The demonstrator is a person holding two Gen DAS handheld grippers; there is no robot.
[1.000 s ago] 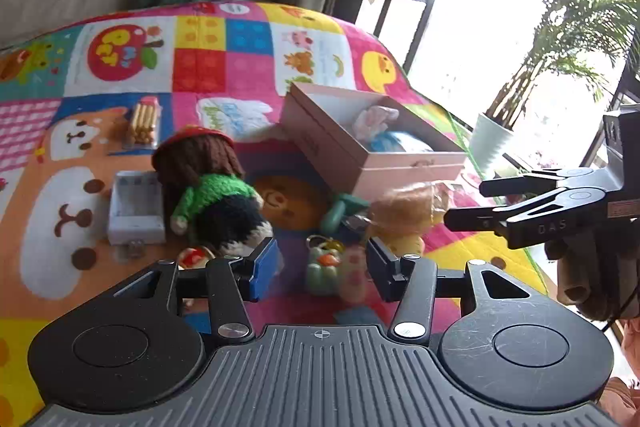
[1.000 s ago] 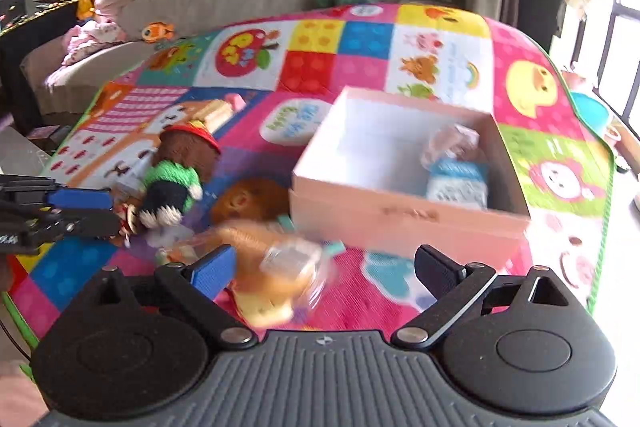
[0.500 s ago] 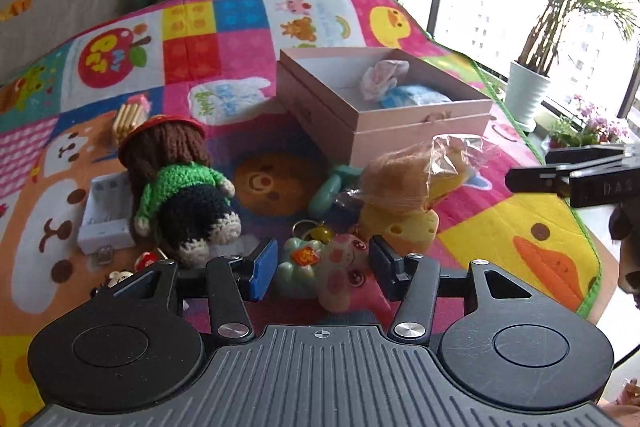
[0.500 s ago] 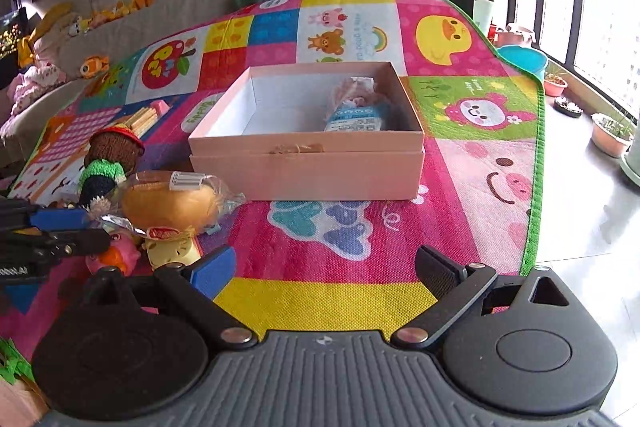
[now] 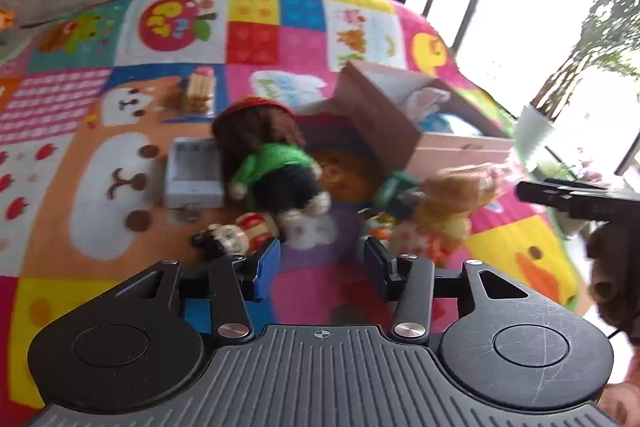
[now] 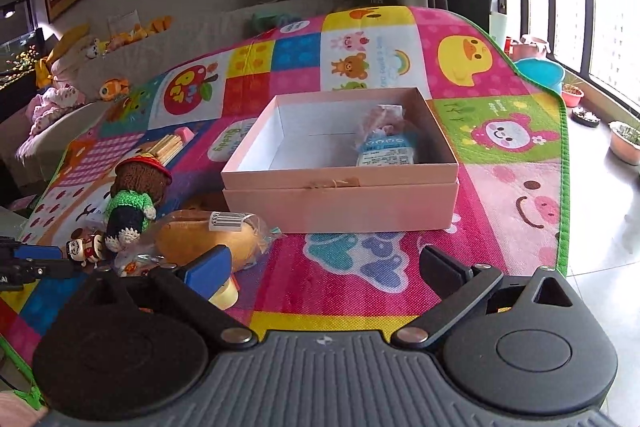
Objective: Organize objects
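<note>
An open pink box [image 6: 340,193] stands on the colourful play mat and holds a small wrapped blue-and-white packet [image 6: 386,151]; the box also shows in the left wrist view [image 5: 400,131]. A knitted doll [image 5: 272,167] with a red hat and green top lies near the middle, also in the right wrist view [image 6: 134,199]. A wrapped bun [image 6: 208,237] lies left of the box, above small toys. My left gripper [image 5: 322,267] is open and empty, just short of the doll. My right gripper [image 6: 324,269] is open and empty, in front of the box.
A white tray [image 5: 194,171] lies left of the doll, a small figurine [image 5: 236,237] below it, and a stick pack [image 5: 198,93] further back. The mat's green edge [image 6: 562,187] borders bare floor with plant pots [image 6: 624,143]. A sofa with soft toys [image 6: 80,67] stands behind.
The left gripper's view has swung left and closer to the doll and is blurred. The right gripper has backed off and risen, its view now centred on the box.
</note>
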